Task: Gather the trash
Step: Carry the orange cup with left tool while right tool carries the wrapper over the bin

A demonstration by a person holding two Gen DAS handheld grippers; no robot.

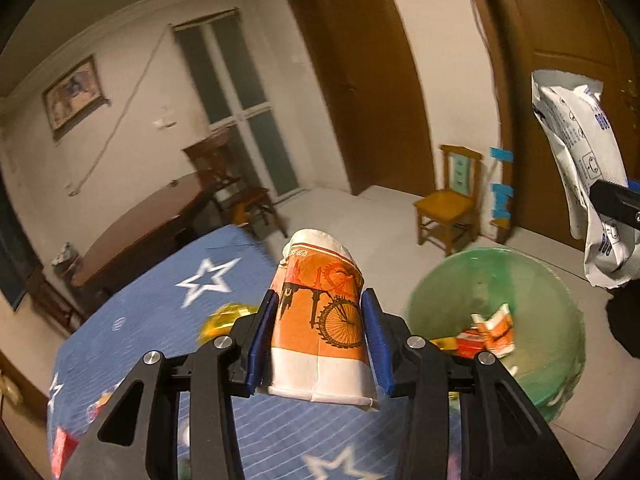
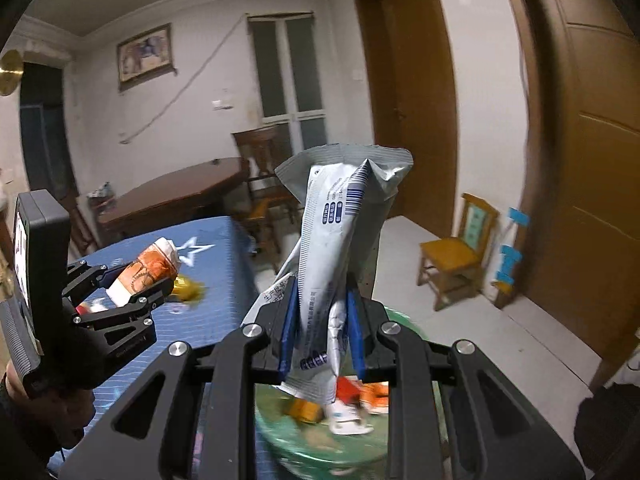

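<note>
The left gripper (image 1: 320, 328) pinched an orange paper cup (image 1: 320, 320) between its blue pads, held over the blue star cloth (image 1: 168, 304) just beside the green bin (image 1: 540, 280). The right gripper (image 2: 322, 332) was clamped on a crumpled white wrapper (image 2: 340, 232), directly above the bin (image 2: 304, 446). Orange and white scraps (image 1: 490, 334) lay inside the bin. A yellow wrapper (image 2: 186, 286) lay on the cloth near the bin.
</note>
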